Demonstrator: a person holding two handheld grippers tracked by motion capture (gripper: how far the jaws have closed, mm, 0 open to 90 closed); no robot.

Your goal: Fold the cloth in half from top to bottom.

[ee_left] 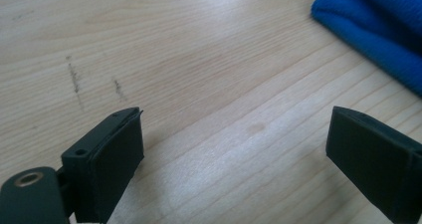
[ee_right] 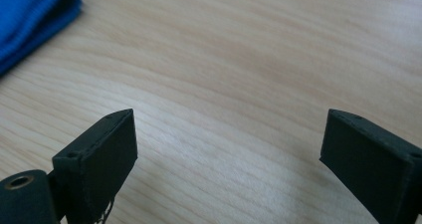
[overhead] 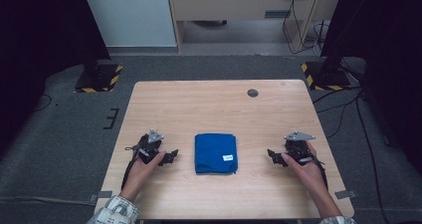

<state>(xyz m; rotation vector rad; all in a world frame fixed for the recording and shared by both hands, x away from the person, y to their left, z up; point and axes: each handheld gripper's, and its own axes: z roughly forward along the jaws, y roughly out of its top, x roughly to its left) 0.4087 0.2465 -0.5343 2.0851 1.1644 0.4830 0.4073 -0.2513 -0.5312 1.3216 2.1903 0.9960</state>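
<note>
- The left gripper point(overhead: 170, 157) rests low over the table point(overhead: 209, 104), near the front-left corner, held in the left hand point(overhead: 144, 167). Its jaws point toward the table's middle and stand wide apart, released, with nothing between them.
- In the left gripper view its two black pads point(ee_left: 117, 159) frame bare wood; no thing lies in the gap.
- The right gripper point(overhead: 272, 156) sits opposite, toward the front-right corner, held in the right hand point(overhead: 303, 167). Its jaws point inward too and are spread wide, released, holding nothing.
- In the right gripper view its pads point(ee_right: 107, 157) also frame bare wood.
- Each gripper carries a grey three-cornered plate on top.
- The cloth point(overhead: 215, 153), blue and folded into a neat rectangle, lies flat on the table between the two grippers, nearer the front edge than the back one, about midway between the left and right edges.
- Neither gripper touches the cloth; a strip of bare wood shows on each side of it.
- A small white tag point(overhead: 228, 158) sits on the cloth's top, near its front-right corner.
- The cloth's edge point(ee_left: 378, 30) shows at the upper right of the left gripper view, and its hem point(ee_right: 30, 20) at the upper left of the right gripper view, both clear of the pads.
- A round dark spot point(overhead: 253, 92) marks the table near the back edge, right of centre.
- Faint dark scuffs point(ee_left: 74, 79) mark the wood ahead of the left gripper.
</note>
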